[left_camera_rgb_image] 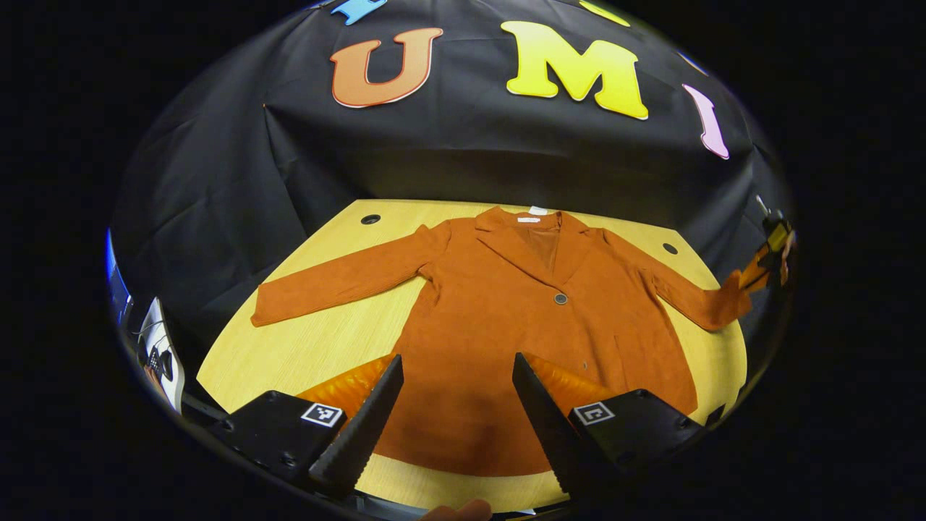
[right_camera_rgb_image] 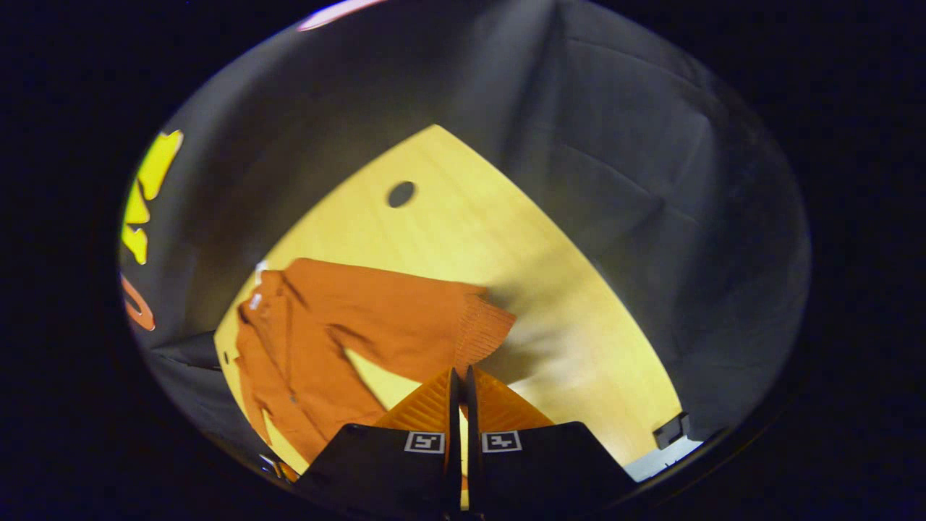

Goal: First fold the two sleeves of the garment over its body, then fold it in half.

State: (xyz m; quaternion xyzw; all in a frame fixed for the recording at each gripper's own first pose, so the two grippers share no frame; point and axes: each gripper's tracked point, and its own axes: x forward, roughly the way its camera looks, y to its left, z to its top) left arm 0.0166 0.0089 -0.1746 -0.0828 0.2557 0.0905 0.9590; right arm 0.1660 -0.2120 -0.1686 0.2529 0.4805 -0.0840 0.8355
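One jacket, rust-orange with a single dark button, lies flat and front-up on the yellow table. In my left gripper view its collar points toward the far wall and its hem toward me, so the long axis runs away from me; both sleeves spread sideways. My left gripper hangs above the hem, fingers wide apart and empty. In my right gripper view the right gripper has its fingers pressed together on the right sleeve cuff, which is raised off the table.
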